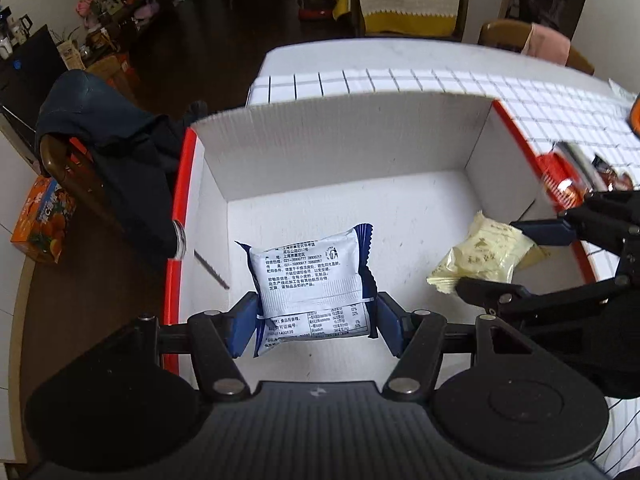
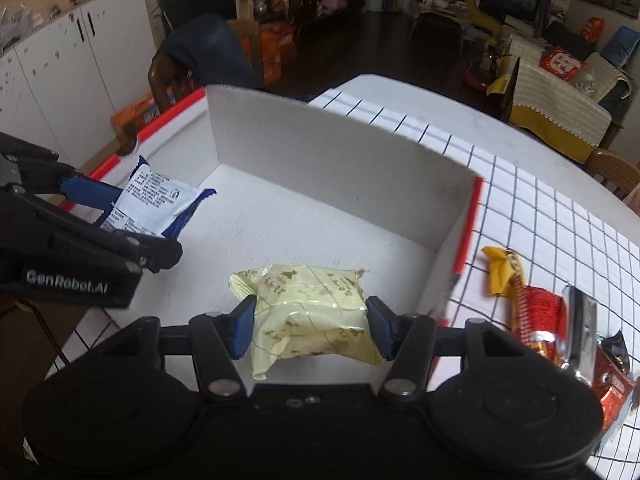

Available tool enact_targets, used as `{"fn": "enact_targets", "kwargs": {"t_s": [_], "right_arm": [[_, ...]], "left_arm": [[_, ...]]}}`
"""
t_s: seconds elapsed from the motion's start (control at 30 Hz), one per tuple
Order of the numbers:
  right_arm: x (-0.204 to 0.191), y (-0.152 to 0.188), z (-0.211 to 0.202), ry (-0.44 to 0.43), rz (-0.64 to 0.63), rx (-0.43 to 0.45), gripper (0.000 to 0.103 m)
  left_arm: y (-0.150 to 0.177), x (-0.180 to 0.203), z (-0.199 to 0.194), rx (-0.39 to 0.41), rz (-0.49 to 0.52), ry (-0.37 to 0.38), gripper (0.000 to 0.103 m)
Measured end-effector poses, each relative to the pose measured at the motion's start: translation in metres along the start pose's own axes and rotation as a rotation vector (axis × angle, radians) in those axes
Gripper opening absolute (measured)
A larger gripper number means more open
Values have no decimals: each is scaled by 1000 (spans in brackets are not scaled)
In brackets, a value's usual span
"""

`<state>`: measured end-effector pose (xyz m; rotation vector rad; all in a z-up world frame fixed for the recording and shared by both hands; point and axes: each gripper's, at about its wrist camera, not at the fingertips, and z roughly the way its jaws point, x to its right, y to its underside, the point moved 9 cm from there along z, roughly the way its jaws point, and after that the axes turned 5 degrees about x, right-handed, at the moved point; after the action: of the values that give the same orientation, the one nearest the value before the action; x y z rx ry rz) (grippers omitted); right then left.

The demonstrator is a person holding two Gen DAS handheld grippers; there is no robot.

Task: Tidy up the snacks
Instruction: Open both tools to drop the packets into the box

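Observation:
A white cardboard box (image 1: 348, 128) with red edges lies open on the table; its inside floor (image 2: 280, 216) is bare. My left gripper (image 1: 316, 326) is shut on a blue-and-white snack packet (image 1: 312, 276), held over the box floor. My right gripper (image 2: 312, 326) is shut on a pale yellow snack packet (image 2: 312, 308), also over the box, near its right side. In the left wrist view the right gripper (image 1: 508, 264) comes in from the right with the yellow packet (image 1: 480, 256). The right wrist view shows the left gripper (image 2: 120, 220) at the left with the blue-and-white packet (image 2: 156, 204).
Red and yellow snack packets (image 2: 540, 316) lie on the checked tablecloth (image 2: 560, 216) right of the box. A chair with a dark garment (image 1: 108, 144) stands left of the table, an orange carton (image 1: 44, 220) beyond it. More chairs (image 1: 404, 4) stand at the far side.

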<state>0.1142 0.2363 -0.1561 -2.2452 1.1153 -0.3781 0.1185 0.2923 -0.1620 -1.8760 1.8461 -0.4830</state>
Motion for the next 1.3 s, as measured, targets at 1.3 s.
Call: {"fn": "enact_targets", "kwargs": {"t_s": [1.3], "right_arm": [[32, -1, -89, 84, 217, 170, 84]], "left_arm": [[-10, 33, -61, 146, 34, 137, 83]]}}
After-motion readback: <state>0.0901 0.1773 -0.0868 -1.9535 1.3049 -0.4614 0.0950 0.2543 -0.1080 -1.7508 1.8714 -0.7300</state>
